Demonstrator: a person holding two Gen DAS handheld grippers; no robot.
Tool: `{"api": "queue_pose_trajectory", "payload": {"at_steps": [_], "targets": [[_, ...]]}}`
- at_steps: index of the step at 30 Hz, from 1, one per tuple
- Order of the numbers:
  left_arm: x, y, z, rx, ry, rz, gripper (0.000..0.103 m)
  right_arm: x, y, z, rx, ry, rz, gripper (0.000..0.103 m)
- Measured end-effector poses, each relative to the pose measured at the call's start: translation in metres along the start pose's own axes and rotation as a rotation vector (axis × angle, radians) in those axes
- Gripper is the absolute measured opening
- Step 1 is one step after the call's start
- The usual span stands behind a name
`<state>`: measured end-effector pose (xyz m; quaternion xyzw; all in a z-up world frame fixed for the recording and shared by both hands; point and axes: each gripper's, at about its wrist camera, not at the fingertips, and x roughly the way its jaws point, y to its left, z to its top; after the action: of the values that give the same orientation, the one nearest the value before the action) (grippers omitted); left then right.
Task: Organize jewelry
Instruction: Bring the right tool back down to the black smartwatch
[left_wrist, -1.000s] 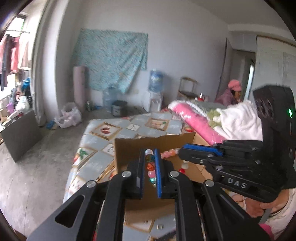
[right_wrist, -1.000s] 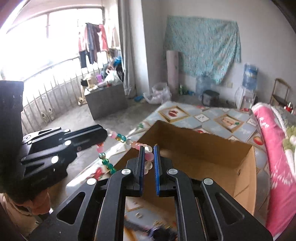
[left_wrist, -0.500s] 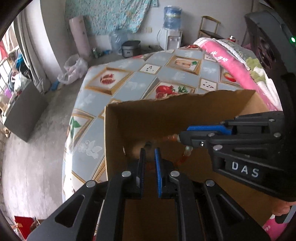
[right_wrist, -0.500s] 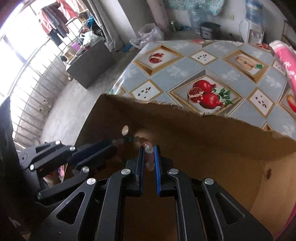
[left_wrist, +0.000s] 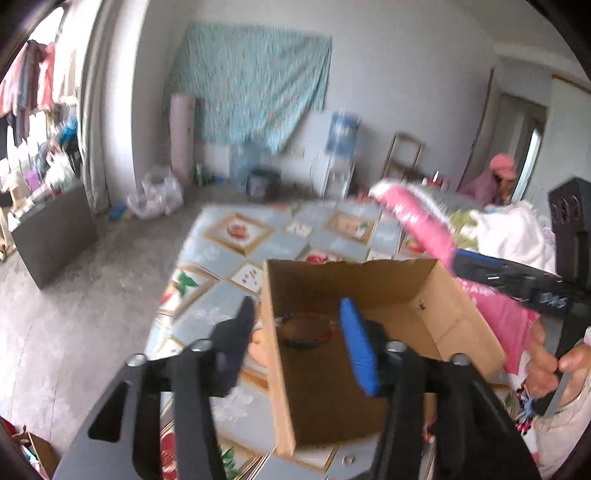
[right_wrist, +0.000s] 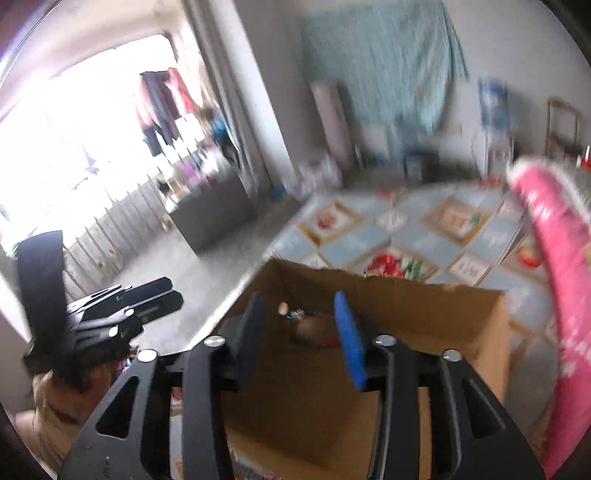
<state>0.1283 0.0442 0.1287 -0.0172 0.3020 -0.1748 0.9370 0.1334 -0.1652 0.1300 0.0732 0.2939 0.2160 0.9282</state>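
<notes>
Left gripper (left_wrist: 299, 325) is hanging wide open with nothing between its fingers, the dark finger (left_wrist: 236, 339) sitting outside the box's (left_wrist: 399, 295) left wall and the blue-padded one over the inside. Right gripper (right_wrist: 299, 321) is gaping just as wide, empty too, both of its fingers hovering above the box opening. From the left camera the right gripper is showing at the right edge as a dark arm with a blue tip, held in a hand (left_wrist: 554, 365), up above the box's right rim.

Down on the box floor the bead string (left_wrist: 303, 332) is lying in a loose loop, teal and red beads, touching neither gripper. The right camera is catching it as well (right_wrist: 306, 328), curled near the far-left corner, though blur is smearing the beads and their exact colours are hard to read there.

The box is standing open-topped on a table (left_wrist: 221, 254) covered in a blue cloth with fruit-picture tiles. Just to the right of the box a pink roll (left_wrist: 421, 221) of bedding is lying along the table's edge. Beyond the table a teal sheet (left_wrist: 251, 85) is hanging on the white wall, with a water dispenser (left_wrist: 340, 147) standing below and to its right. Over on the left, clothes are hanging by a bright window.
</notes>
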Motion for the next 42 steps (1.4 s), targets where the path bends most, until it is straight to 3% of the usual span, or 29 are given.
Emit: {"api": "queue_pose_trajectory", "payload": {"at_steps": [3,6,11,14,21,25,29,37,40,42], "targets": [[-0.033,0.005,-0.037,-0.014,-0.017,0.002,0.070,-0.042,0.016,-0.033,-0.027,-0.039,0.043,0.053],[-0.035,0.006,-0.081,-0.021,0.064,0.009,0.075,-0.058,0.025,-0.068,-0.036,-0.020,0.039,0.056],[-0.006,-0.008,-0.152,-0.019,0.240,0.050,0.075,-0.038,0.018,-0.126,0.041,0.138,-0.038,0.056],[0.001,-0.022,-0.171,-0.003,0.258,0.025,0.075,-0.021,0.012,-0.151,0.092,0.234,-0.082,0.056],[0.015,-0.061,-0.186,0.155,0.249,0.013,0.075,-0.001,0.005,-0.171,0.154,0.299,-0.113,0.055],[0.022,-0.061,-0.189,0.173,0.252,0.005,0.075,0.005,0.000,-0.173,0.150,0.311,-0.144,0.054],[0.029,-0.062,-0.189,0.171,0.250,-0.002,0.075,0.009,-0.006,-0.176,0.147,0.330,-0.179,0.040],[0.040,-0.068,-0.188,0.184,0.243,-0.044,0.075,0.028,0.014,-0.174,-0.011,0.344,-0.193,0.037],[0.045,-0.071,-0.190,0.208,0.248,-0.034,0.073,0.039,0.021,-0.181,-0.100,0.386,-0.232,0.030],[0.047,-0.072,-0.191,0.213,0.254,-0.035,0.071,0.048,0.022,-0.188,-0.142,0.428,-0.273,0.017]]}}
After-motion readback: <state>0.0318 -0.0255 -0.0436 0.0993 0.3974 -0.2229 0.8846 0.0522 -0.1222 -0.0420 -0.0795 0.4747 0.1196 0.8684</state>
